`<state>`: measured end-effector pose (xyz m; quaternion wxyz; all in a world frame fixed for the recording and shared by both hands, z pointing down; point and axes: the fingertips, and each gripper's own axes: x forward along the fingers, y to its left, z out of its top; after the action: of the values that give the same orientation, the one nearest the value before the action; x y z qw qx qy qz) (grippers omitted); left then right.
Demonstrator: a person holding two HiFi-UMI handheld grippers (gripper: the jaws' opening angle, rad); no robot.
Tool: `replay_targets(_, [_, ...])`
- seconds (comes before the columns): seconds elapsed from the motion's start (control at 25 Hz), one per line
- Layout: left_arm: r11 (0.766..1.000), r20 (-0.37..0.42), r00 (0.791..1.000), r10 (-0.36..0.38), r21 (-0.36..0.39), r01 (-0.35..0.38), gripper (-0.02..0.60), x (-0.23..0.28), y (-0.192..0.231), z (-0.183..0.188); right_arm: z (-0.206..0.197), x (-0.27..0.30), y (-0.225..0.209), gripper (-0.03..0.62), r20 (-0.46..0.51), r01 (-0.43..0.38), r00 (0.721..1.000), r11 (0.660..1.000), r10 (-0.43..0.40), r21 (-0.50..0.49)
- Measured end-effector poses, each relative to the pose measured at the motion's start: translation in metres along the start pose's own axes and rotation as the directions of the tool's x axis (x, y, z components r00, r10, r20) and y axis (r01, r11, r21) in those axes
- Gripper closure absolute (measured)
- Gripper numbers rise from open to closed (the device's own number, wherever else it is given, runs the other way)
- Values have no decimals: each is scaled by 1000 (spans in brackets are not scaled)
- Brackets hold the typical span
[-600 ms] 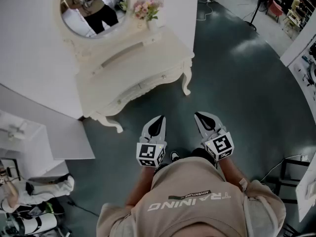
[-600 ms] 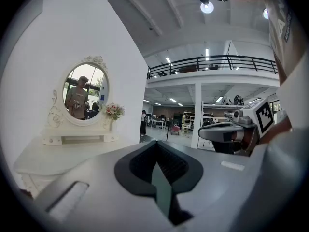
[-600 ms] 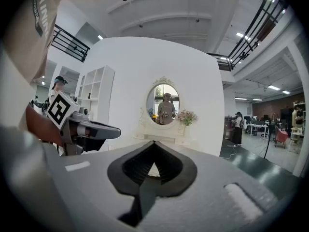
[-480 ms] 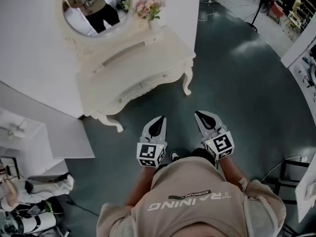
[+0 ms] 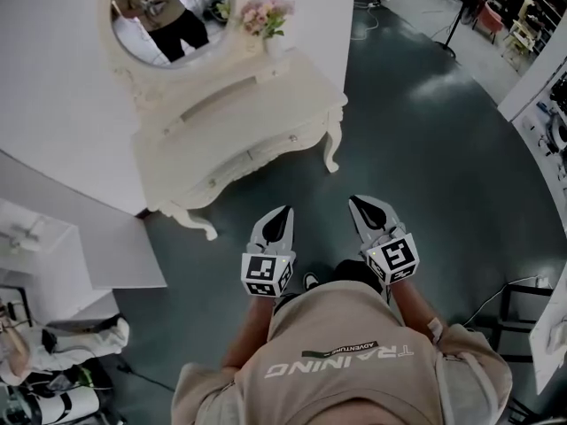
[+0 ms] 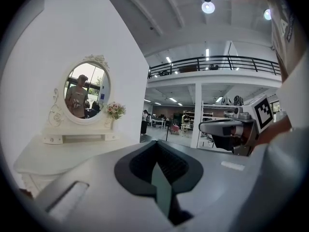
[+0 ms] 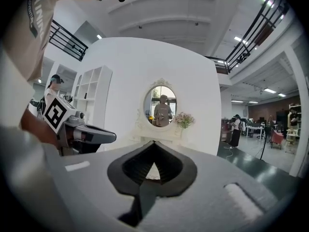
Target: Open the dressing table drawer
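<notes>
- Dressing table (image 5: 232,118), cream, carved legs, stands against the white wall at the upper left of the head view.
- Drawer (image 5: 252,156) runs along the table's front edge and carries small knobs. Its front looks flush with the frame, so it is not pulled out.
- Oval mirror (image 5: 173,14) rises at the back of the tabletop, with a vase of pink flowers (image 5: 264,16) just beside it on the right.
- Left gripper (image 5: 285,211): jaws clenched, tips meeting, nothing between the pads.
- Right gripper (image 5: 354,204): jaws likewise pressed together and empty.
- Both grippers are held side by side in front of the person's chest, over the dark floor (image 5: 425,149), pointing roughly level toward the table.
- The drawer lies ahead of both jaw pairs and well apart from them, with open floor between the tips and the table's front; neither gripper touches it.
- In the right gripper view the table and mirror sit straight beyond the closed tips; in the left gripper view they sit off to the left of the tips.
</notes>
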<state>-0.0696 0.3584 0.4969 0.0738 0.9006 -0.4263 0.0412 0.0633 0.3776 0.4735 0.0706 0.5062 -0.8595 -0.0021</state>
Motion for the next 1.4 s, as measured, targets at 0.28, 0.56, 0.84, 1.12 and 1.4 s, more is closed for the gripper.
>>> replay_targets(0.28, [1000, 14, 1000, -6, -17, 7, 563, 4, -1, -4, -10, -5, -5, 592, -27, 27, 999, 1000, -27, -4])
replay_targets(0.56, [999, -34, 999, -8, -35, 7, 563, 24, 6, -12, -25, 11, -23, 592, -56, 30, 998, 999, -28, 34])
replay_targets(0.84, [999, -100, 995, 14, -30, -17, 563, 56, 28, -13, -36, 50, -47, 592, -69, -1, 998, 997, 6, 75])
replay_targets(1.12, [1000, -145, 989, -6, 20, 9, 563, 122, 46, 1, -45, 99, -105, 592, -47, 26, 999, 993, -21, 119])
replay_targets(1.4, [999, -116, 993, 28, 34, -25, 563, 192, 75, 31, -26, 162, -158, 592, -14, -43, 999, 998, 44, 50])
